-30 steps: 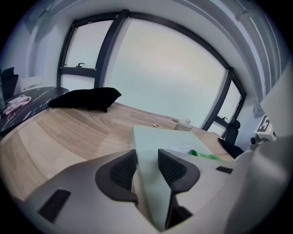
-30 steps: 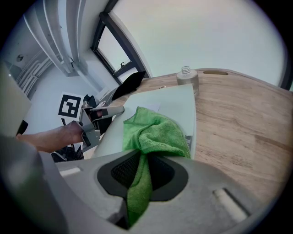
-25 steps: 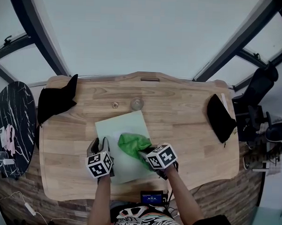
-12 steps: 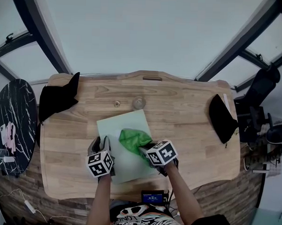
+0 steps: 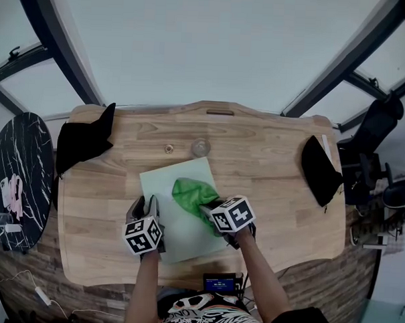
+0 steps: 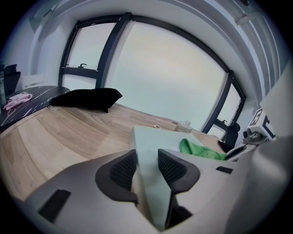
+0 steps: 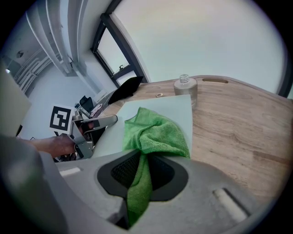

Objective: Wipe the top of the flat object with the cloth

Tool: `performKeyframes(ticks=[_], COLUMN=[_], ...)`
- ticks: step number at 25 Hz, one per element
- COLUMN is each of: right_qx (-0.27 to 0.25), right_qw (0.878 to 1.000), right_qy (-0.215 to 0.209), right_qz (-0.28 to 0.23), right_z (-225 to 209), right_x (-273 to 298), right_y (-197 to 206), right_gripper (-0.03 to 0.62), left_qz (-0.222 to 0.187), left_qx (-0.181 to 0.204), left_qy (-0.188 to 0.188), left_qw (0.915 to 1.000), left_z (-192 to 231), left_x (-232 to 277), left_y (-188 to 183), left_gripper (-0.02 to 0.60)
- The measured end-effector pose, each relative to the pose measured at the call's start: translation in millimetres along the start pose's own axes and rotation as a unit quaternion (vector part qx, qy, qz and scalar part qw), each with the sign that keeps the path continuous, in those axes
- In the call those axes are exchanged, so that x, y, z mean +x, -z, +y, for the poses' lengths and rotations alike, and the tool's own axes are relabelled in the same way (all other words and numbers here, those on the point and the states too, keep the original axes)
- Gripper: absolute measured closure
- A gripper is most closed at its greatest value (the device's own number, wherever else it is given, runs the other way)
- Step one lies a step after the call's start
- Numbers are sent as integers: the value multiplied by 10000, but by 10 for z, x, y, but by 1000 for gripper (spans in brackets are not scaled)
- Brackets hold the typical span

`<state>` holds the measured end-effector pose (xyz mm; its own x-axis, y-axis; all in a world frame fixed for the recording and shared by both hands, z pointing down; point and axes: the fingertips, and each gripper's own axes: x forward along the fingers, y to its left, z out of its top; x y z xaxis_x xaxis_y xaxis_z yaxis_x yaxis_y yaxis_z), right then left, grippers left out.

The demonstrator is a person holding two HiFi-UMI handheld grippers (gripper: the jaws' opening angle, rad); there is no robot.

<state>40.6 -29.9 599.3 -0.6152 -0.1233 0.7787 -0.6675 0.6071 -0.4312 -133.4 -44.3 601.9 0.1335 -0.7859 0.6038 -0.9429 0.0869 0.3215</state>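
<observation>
Right gripper [image 7: 139, 171]: jaws clamped on green cloth [image 7: 158, 132], bunched on pale flat board [image 5: 163, 182]. Left gripper [image 6: 145, 167]: jaws pinching the board's near edge.

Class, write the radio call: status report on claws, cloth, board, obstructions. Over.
Left claw shut on board edge. Right claw shut on green cloth, which rests on board. Small bottle near far edge.
</observation>
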Motion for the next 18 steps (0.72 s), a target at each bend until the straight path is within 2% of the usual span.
performKeyframes(ticks=[18], right_qx=[34], right_qw=[9986], right_qy=[419], right_qz=[-315], right_z=[-194], right_x=[26], right_y=[-268], right_gripper=[539], left_qz=[8], left_qx=[-83], left_qy=[145], left_qw=[9999], left_z=[-5], left_x=[-7], left_y=[8], left_gripper=[433])
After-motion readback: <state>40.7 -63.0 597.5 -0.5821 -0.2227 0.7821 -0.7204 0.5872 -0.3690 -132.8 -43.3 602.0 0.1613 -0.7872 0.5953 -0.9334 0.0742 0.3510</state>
